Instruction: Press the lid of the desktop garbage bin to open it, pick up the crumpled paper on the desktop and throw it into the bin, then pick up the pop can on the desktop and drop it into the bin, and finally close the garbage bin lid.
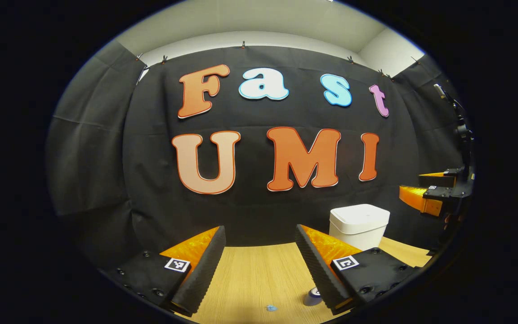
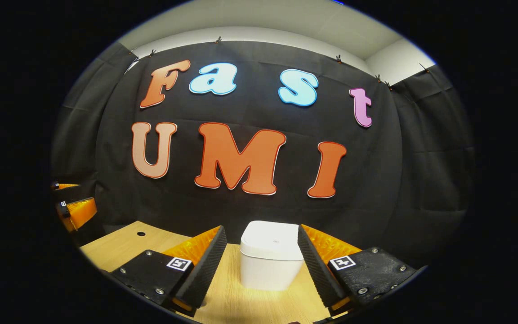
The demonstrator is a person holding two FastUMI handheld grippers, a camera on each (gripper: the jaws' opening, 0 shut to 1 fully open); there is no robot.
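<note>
The white desktop bin (image 1: pixel 359 225) stands on the wooden table (image 1: pixel 259 270) at the back right, its lid down. In the right gripper view the bin (image 2: pixel 271 256) sits straight ahead, a short way beyond the fingertips and lined up with the gap. My right gripper (image 2: pixel 261 229) is open and holds nothing. My left gripper (image 1: pixel 260 231) is open too, over bare tabletop left of the bin. A small bluish object (image 1: pixel 314 294) lies by its right finger, partly hidden; I cannot tell what it is.
The right gripper (image 1: pixel 425 193) hangs in the air at the far right of the left gripper view. The left gripper (image 2: pixel 72 204) is at the left edge of the right gripper view. The tabletop has a small round hole (image 2: pixel 140 233). A blue speck (image 1: pixel 271 308) lies near the front.
</note>
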